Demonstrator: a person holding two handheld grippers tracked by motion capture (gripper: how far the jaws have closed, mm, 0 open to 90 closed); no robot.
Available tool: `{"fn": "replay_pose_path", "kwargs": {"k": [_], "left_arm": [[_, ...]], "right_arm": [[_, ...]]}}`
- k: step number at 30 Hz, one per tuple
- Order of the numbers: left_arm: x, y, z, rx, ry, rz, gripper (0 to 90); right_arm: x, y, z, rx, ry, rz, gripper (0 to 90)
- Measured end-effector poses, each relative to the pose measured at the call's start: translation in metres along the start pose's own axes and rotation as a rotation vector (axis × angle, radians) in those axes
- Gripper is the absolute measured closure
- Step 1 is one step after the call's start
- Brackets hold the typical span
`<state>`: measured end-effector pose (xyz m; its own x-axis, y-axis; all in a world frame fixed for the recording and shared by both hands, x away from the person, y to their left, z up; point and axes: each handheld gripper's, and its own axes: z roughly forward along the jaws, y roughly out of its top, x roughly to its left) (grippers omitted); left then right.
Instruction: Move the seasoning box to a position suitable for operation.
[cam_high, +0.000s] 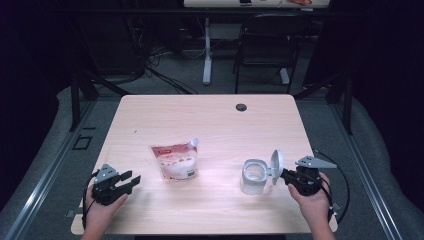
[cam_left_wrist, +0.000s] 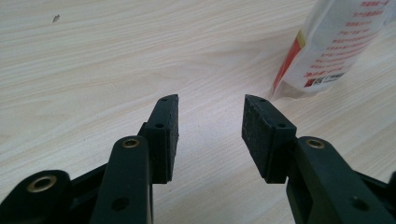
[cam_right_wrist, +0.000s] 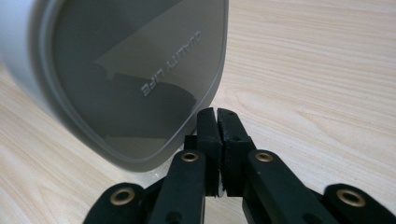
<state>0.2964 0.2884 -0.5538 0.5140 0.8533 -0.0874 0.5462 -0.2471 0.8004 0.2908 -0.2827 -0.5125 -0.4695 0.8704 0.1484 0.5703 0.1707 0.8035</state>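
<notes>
Wood-grain table (cam_high: 210, 120), pale and smooth, carries two things. Near its middle stands a soft white plastic pouch (cam_high: 175, 161) with red print and a crinkled top corner. To its right sits a clear, rounded-square jar (cam_high: 254, 176), its hinged grey lid (cam_high: 276, 163) flipped up on edge. I hold my right gripper (cam_high: 285, 175) against that lid. In the right gripper view its black jaws are almost pressed together beside the lid's smooth rim (cam_right_wrist: 140, 84), a thin slit between them; I cannot tell whether they pinch a tab. My left gripper (cam_high: 131, 180) rests on the table left of the pouch, apart from it, its ribbed black pads (cam_left_wrist: 254, 133) spread wide with only bare wood between.
</notes>
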Motion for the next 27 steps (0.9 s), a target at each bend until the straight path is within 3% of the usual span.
{"fn": "replay_pose_path", "kwargs": {"k": [27], "left_arm": [[-0.001, 0.005, 0.005, -0.003, -0.018, 0.011, 56.4]], "right_arm": [[0.001, -0.024, -0.008, 0.012, -0.025, 0.012, 73.9]]}}
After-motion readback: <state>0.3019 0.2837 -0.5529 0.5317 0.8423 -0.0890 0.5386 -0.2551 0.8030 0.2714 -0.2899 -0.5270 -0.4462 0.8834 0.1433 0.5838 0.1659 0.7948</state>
